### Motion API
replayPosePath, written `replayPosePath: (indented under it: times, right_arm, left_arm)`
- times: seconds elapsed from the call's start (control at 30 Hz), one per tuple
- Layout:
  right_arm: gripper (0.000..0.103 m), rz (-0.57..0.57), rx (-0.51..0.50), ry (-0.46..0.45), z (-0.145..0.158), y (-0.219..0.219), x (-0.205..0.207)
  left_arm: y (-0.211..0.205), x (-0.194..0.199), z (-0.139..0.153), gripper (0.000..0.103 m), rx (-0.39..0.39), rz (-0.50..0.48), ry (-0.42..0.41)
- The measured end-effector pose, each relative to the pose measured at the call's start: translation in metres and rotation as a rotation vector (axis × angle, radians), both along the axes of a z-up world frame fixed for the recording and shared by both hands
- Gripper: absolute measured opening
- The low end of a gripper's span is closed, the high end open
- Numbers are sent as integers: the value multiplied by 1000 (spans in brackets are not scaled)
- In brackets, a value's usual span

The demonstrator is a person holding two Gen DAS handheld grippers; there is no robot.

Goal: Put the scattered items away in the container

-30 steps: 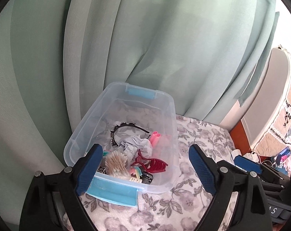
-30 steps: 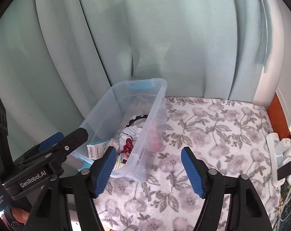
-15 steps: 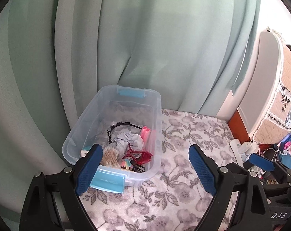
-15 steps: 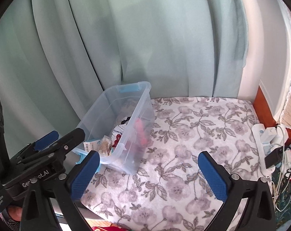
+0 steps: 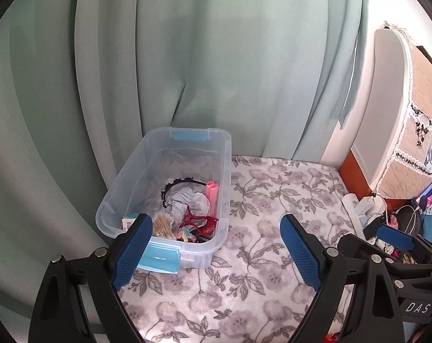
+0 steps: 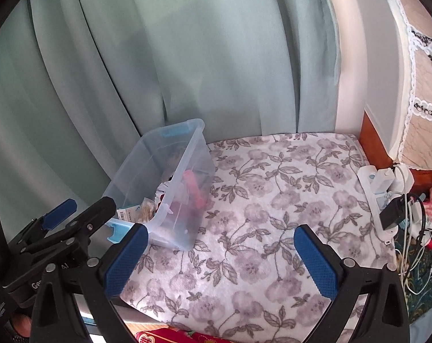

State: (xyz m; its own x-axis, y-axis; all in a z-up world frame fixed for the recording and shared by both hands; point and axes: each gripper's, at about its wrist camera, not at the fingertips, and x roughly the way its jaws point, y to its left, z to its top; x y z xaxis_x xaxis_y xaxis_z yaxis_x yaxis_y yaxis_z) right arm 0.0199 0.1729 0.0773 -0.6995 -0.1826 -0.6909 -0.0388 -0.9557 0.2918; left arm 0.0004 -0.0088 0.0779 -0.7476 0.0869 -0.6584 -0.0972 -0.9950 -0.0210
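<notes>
A clear plastic bin (image 5: 147, 168) with blue latches stands at the left of the floral cloth, and also shows in the right wrist view (image 6: 193, 154). In it lie a black headband (image 5: 176, 184), a pink hair roller (image 5: 211, 191), crumpled paper (image 5: 187, 201), a red claw clip (image 5: 200, 223) and cotton swabs (image 5: 163, 224). My left gripper (image 5: 216, 250) is open and empty, above the cloth just right of the bin's near end. My right gripper (image 6: 220, 260) is open and empty over the bare cloth, right of the bin.
The floral cloth (image 6: 273, 200) covers the surface. Green curtains (image 5: 216, 71) hang close behind the bin. A white power strip with plugs and cables (image 6: 387, 197) lies along the right edge. A quilted cover (image 5: 416, 131) stands at the far right.
Both grippers have pulled back and up from the bin, which now looks smaller. The right gripper's jaws have opened wider. The bin's contents have not moved.
</notes>
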Motion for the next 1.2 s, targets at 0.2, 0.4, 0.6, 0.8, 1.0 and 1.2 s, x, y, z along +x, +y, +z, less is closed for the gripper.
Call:
replayPosePath:
  times: [0.2,0.4,0.6,0.8,1.0,1.2]
  right_arm:
    - [103,-6,16,0,1,0,4]
    - [103,-18,17,-7,0,1,5]
    - [103,-21,22,-15,-2,-1,4]
    - [103,-25,30,-22,-4,-3,4]
    - [103,-25,40,-33,-7,-6,2]
    - [103,-27,47,-45,-9,-8,1]
  left_arm:
    - [3,5,1,91,-16,11,7]
    - [3,4,-1,91,-15,15,1]
    - [0,4,-3,91,-7,19,-9]
    - [0,0,-6,91,-11,12,-22]
    - [-3,0,-9,91,-18,23,-16]
    - [-5,-1,-11,91,-18,24,-18]
